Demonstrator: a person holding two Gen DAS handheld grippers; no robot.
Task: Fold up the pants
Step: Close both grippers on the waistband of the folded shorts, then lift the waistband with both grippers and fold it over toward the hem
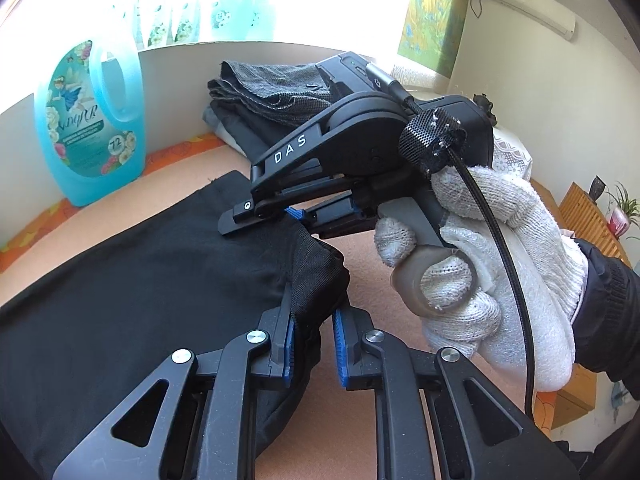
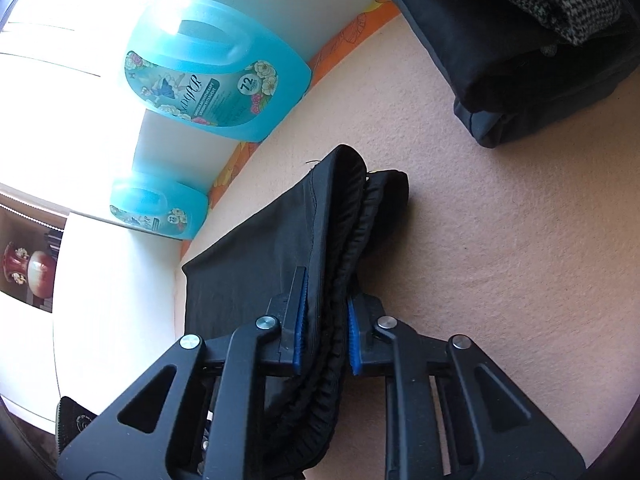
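**Pants pinched at one end by both hand-held grippers**

The black pants are spread on the peach-coloured counter, and their long axis is seen to run away to the left of the left hand-held gripper. Only the near end is raised: a bunched corner of it is clamped between the blue pads of the left hand-held gripper. In the right wrist view, the gathered waistband of the pants is pressed between the pads of the right hand-held gripper, which is thus closed on the cloth as well. Both grips are set on the same end, just beside each other, with the right hand-held gripper and its gloved hand lying beyond the left one.

The free length is judged to lie wholly to one side, so a fold would be carried along that axis. Farther off, a stack of folded garments and a blue detergent bottle stand against the wall.
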